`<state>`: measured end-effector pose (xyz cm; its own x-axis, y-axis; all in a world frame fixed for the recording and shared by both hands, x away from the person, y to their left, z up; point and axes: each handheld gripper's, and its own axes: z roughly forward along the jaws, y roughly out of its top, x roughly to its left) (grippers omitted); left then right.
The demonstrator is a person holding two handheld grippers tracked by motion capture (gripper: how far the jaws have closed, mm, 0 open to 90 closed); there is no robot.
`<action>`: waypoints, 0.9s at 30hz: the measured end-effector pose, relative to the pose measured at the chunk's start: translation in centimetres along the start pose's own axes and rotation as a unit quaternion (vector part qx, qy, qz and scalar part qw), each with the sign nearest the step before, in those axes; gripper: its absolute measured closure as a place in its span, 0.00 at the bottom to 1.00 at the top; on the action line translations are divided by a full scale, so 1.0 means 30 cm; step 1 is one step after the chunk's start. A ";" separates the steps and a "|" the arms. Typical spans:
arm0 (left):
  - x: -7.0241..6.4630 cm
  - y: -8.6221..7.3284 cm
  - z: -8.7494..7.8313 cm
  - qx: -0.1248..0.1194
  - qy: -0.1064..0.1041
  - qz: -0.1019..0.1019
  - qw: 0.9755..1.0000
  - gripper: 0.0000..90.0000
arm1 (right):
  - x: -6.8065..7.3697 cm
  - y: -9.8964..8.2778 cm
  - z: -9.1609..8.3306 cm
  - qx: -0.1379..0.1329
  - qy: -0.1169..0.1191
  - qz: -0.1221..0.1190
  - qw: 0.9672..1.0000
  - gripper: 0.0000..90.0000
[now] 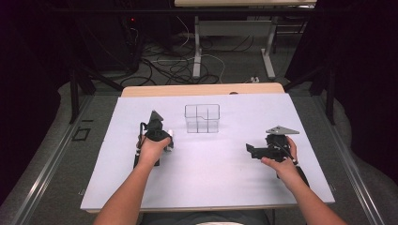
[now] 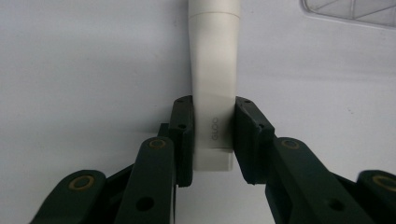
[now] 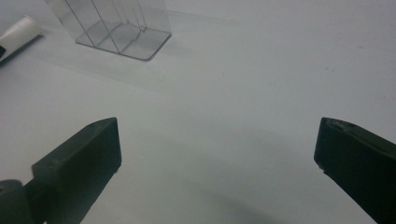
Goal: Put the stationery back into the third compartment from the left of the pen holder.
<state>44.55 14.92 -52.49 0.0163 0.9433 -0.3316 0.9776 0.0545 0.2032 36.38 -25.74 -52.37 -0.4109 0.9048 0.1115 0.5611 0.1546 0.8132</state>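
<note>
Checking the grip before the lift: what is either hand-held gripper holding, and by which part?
Left hand-held gripper clamps the white tube near its flat crimped end; right hand-held gripper holds nothing.

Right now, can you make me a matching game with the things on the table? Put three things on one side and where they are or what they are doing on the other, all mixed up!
Things:
1. white tube
2. clear divided box
3. right gripper

States:
A. jaws wide apart, nothing between them
B. pinched between the left gripper's jaws
C. standing alone near the middle of the table, nothing inside it

Pairs: 1-B, 2-C, 3-A
</note>
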 end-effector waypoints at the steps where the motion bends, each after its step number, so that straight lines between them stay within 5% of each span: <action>1: -0.001 -0.001 -0.001 -0.008 -0.005 -0.008 1.000 0.79 | 0.000 0.000 0.000 0.000 0.000 -0.001 1.000 0.00; 7: 0.014 -0.004 -0.027 -0.037 -0.018 0.007 0.999 0.79 | 0.001 0.000 0.001 -0.001 0.004 -0.006 1.000 0.00; 14: 0.014 -0.021 -0.057 -0.097 -0.027 0.024 0.995 0.79 | 0.014 0.000 0.006 -0.002 0.007 -0.010 1.000 0.00; 27: -0.006 -0.066 -0.121 -0.203 -0.033 0.082 0.975 0.79 | 0.039 0.013 0.018 -0.004 0.033 -0.005 0.999 0.06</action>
<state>41.86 15.81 -49.49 0.1927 0.9277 -0.3197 0.7974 0.0418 0.6020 36.49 -24.40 -52.23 -0.4633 0.8751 0.1400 0.5511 0.1608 0.8188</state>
